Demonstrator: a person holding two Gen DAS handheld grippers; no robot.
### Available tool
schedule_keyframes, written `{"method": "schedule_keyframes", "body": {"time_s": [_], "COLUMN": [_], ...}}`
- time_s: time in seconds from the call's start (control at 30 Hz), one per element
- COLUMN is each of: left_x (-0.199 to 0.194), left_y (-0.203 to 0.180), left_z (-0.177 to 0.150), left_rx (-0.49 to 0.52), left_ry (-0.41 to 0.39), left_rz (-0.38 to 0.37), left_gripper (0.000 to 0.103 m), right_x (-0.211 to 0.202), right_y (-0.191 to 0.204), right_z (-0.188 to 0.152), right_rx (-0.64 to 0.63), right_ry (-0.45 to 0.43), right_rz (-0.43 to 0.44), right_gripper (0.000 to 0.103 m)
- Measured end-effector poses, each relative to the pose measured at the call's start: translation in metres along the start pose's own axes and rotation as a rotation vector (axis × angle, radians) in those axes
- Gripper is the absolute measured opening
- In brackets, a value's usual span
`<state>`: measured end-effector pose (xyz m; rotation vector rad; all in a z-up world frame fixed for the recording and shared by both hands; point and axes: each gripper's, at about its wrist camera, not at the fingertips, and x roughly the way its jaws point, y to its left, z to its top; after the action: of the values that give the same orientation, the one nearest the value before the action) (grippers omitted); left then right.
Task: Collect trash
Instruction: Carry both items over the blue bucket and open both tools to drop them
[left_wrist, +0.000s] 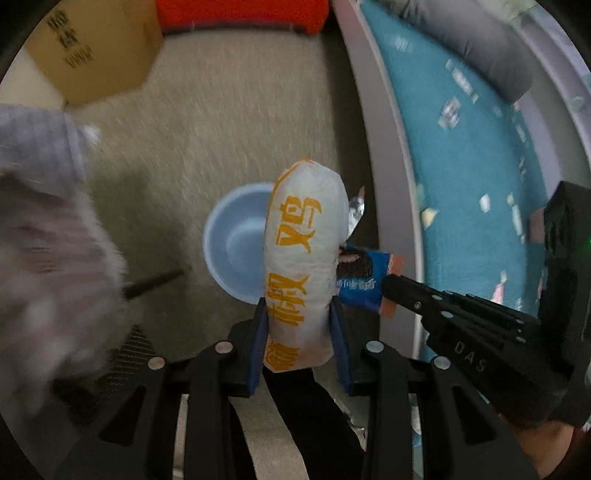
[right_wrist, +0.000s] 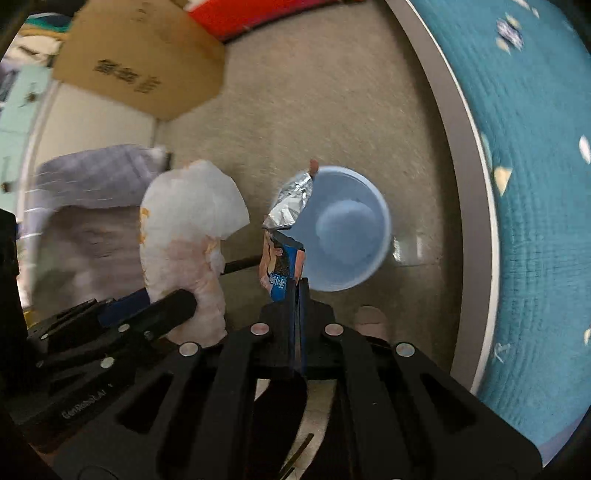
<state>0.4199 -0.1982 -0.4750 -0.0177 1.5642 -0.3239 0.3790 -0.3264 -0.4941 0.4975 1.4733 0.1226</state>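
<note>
My left gripper (left_wrist: 299, 314) is shut on a white paper food bag (left_wrist: 304, 258) with orange characters, held upright above the floor; the bag also shows in the right wrist view (right_wrist: 188, 236). My right gripper (right_wrist: 297, 286) is shut on a blue snack wrapper (right_wrist: 280, 258) with a silver foil inside; the wrapper also shows in the left wrist view (left_wrist: 360, 277), just right of the bag. A light blue plastic bowl (left_wrist: 232, 243) sits on the beige carpet below both, and it also shows in the right wrist view (right_wrist: 343, 236).
A bed with a teal cover (left_wrist: 461, 147) and grey frame runs along the right. A cardboard box (left_wrist: 92, 48) and a red object (left_wrist: 240, 14) stand at the far end. Grey-lilac fabric (left_wrist: 40, 221) lies at the left. A thin dark stick (left_wrist: 155, 284) lies on the carpet.
</note>
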Motion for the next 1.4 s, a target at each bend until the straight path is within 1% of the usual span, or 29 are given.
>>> {"method": "schedule_keyframes", "body": {"time_s": [0.03,0.07,0.13,0.17,0.23,0.27,0.3,0.33,0.37,0.4,0.43,0.47,0.57,0.63,0.7,0.97,1.0,1.07,1.1,1.13,1.17,1.23,1.3,1.4], "left_x": [0.025,0.041,0.080,0.094,0.126,0.136,0.149,0.155,0.163,0.169,0.171,0.174,0.177,0.176,0.171,0.140,0.134,0.122,0.117,0.107,0.099,0.079,0.060,0.021], "left_y": [0.004,0.010,0.024,0.027,0.038,0.041,0.045,0.049,0.051,0.053,0.051,0.051,0.051,0.044,0.040,0.026,0.024,0.021,0.020,0.018,0.017,0.015,0.012,0.010], "left_z": [0.006,0.008,0.017,0.021,0.028,0.031,0.032,0.032,0.033,0.033,0.035,0.036,0.037,0.036,0.035,0.043,0.043,0.045,0.045,0.045,0.045,0.043,0.040,0.032], "left_rx": [-0.001,-0.006,-0.029,-0.039,-0.054,-0.057,-0.063,-0.067,-0.071,-0.071,-0.070,-0.074,-0.084,-0.081,-0.071,-0.054,-0.055,-0.058,-0.060,-0.064,-0.065,-0.076,-0.083,-0.087], "left_ry": [0.018,0.029,0.061,0.070,0.103,0.114,0.125,0.134,0.143,0.146,0.148,0.150,0.161,0.164,0.166,0.145,0.143,0.143,0.140,0.125,0.111,0.108,0.095,0.051], "left_rz": [0.017,0.023,0.042,0.039,0.046,0.054,0.063,0.063,0.063,0.064,0.064,0.067,0.062,0.061,0.066,0.063,0.058,0.061,0.064,0.064,0.057,0.051,0.037,0.043], "left_gripper": [0.031,0.031,0.031,0.031,0.031,0.031,0.031,0.031,0.031,0.031,0.032,0.032,0.032,0.033,0.034,0.038,0.040,0.051,0.066,0.072,0.072,0.075,0.075,0.075], "right_x": [0.018,0.043,0.072,0.096,0.124,0.145,0.156,0.164,0.173,0.175,0.175,0.175,0.167,0.156,0.145,0.082,0.075,0.059,0.052,0.045,0.033,0.018,-0.002,-0.036], "right_y": [-0.009,-0.019,-0.029,-0.033,-0.043,-0.050,-0.054,-0.056,-0.058,-0.060,-0.063,-0.065,-0.068,-0.069,-0.072,-0.075,-0.075,-0.075,-0.074,-0.073,-0.071,-0.066,-0.056,-0.031], "right_z": [0.004,0.008,0.014,0.019,0.024,0.027,0.027,0.027,0.029,0.030,0.030,0.030,0.029,0.027,0.026,0.029,0.029,0.030,0.030,0.030,0.029,0.028,0.027,0.025], "right_rx": [0.018,0.037,0.041,0.044,0.056,0.086,0.107,0.126,0.138,0.144,0.153,0.160,0.156,0.170,0.176,0.209,0.216,0.229,0.231,0.232,0.230,0.219,0.200,0.140], "right_ry": [0.009,0.016,0.031,0.036,0.043,0.061,0.069,0.072,0.076,0.075,0.066,0.058,0.078,0.075,0.063,0.001,-0.004,-0.016,-0.020,-0.025,-0.031,-0.036,-0.035,-0.047], "right_rz": [0.002,-0.006,-0.009,-0.006,-0.023,-0.017,-0.012,-0.021,-0.043,-0.047,-0.039,-0.039,-0.038,-0.036,-0.051,-0.055,-0.052,-0.051,-0.051,-0.050,-0.052,-0.049,-0.043,-0.015], "right_gripper": [0.002,0.002,0.002,0.002,0.003,0.003,0.003,0.008,0.015,0.044,0.061,0.061,0.061,0.061,0.061,0.063,0.063,0.063,0.063,0.063,0.063,0.063,0.063,0.063]}}
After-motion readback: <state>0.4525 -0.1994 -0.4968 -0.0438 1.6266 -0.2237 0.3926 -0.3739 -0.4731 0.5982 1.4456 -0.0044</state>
